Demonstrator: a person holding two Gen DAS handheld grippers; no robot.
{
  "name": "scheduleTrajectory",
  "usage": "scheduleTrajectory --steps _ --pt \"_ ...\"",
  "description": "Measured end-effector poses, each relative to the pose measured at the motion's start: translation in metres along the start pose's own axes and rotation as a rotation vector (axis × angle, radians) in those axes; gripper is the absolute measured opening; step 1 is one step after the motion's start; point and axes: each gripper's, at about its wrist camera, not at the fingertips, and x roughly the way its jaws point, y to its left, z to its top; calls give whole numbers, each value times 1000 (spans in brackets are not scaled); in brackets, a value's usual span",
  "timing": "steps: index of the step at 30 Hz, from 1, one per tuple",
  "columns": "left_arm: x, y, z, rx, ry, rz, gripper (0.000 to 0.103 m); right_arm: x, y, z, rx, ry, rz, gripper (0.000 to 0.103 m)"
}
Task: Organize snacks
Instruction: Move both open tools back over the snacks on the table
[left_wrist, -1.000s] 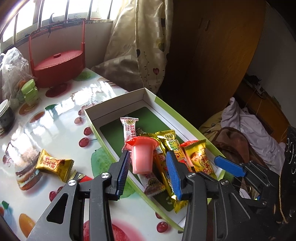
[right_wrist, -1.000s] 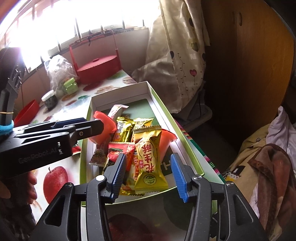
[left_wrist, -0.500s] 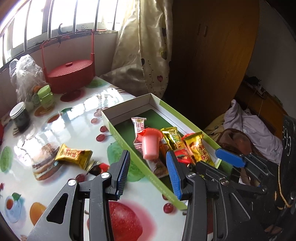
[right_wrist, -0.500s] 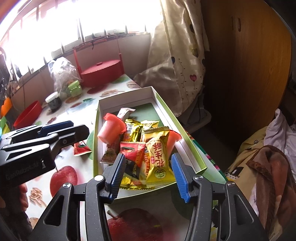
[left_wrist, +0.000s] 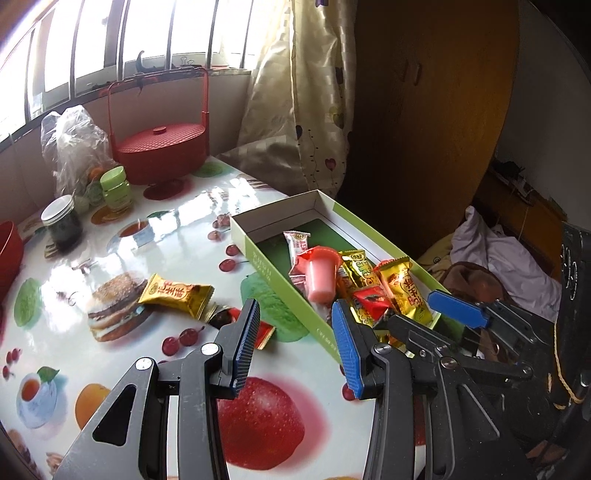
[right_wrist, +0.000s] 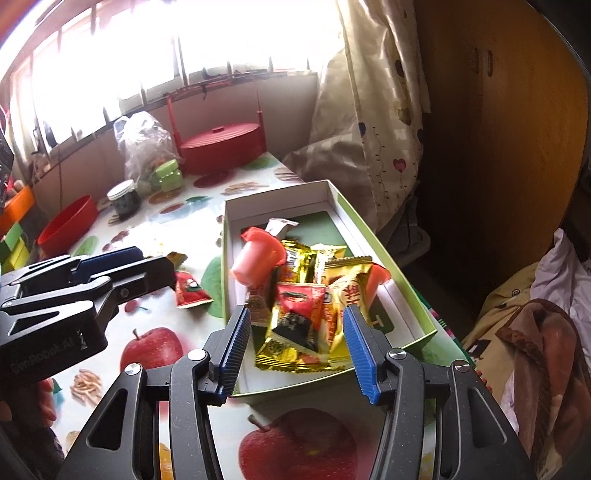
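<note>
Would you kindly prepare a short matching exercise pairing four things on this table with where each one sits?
Things:
1. pink jelly cup
2. gold snack packet
3. dark jar with a white lid
4. red lidded basket

Places:
A. at the far end of the table, near the window
B. inside the green box, on top of other snacks
C. lying on the tablecloth, left of the green box
D. beside the green jars, toward the table's left edge

Pairs: 1-B, 2-C, 3-D, 4-A
</note>
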Motion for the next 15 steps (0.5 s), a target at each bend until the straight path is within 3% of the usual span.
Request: scheduleTrajectory --steps 15 --pt "-21 58 -17 -124 -24 61 42 14 38 5 -56 26 65 52"
